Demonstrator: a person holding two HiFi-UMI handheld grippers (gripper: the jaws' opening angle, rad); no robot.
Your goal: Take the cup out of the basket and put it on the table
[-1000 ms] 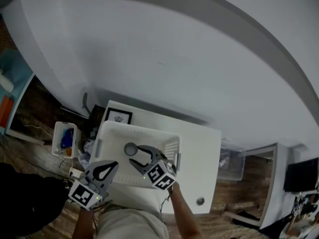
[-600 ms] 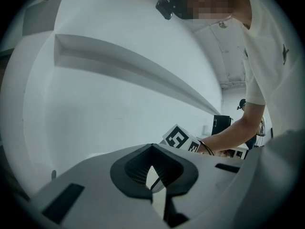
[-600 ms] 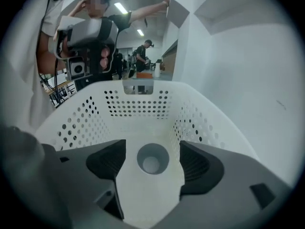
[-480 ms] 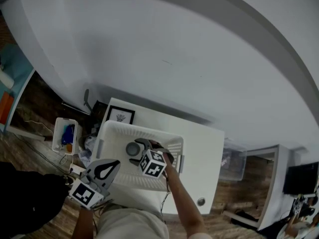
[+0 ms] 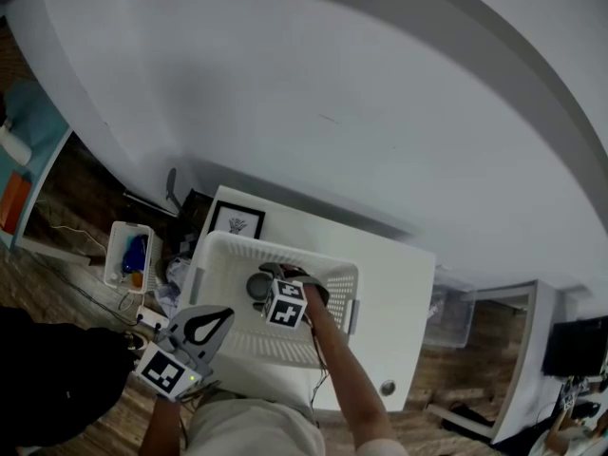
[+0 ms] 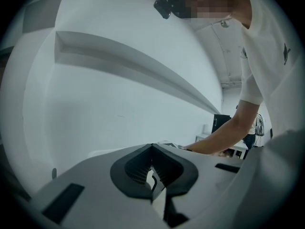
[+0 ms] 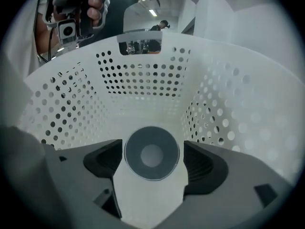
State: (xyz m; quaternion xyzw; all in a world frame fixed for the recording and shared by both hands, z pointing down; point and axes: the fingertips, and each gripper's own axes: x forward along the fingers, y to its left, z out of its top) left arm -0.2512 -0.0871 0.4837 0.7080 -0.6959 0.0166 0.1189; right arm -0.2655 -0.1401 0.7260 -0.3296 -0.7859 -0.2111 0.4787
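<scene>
A grey cup stands upright on the floor of the white perforated basket on the white table. My right gripper reaches steeply down into the basket. In the right gripper view the cup shows from above, between the two dark pads. The right gripper has just been opening and is open, with slim gaps on both sides of the cup. My left gripper hovers shut and empty outside the basket's near left corner. Its pads meet.
A framed picture lies on the table behind the basket. A small round object sits near the table's front right corner. On the floor, a small bin stands left and a clear box right. Basket walls surround the right gripper.
The right gripper has dropped from above the basket rim down inside it, over the cup, and its jaws have spread wider. The left gripper has stayed in place.
</scene>
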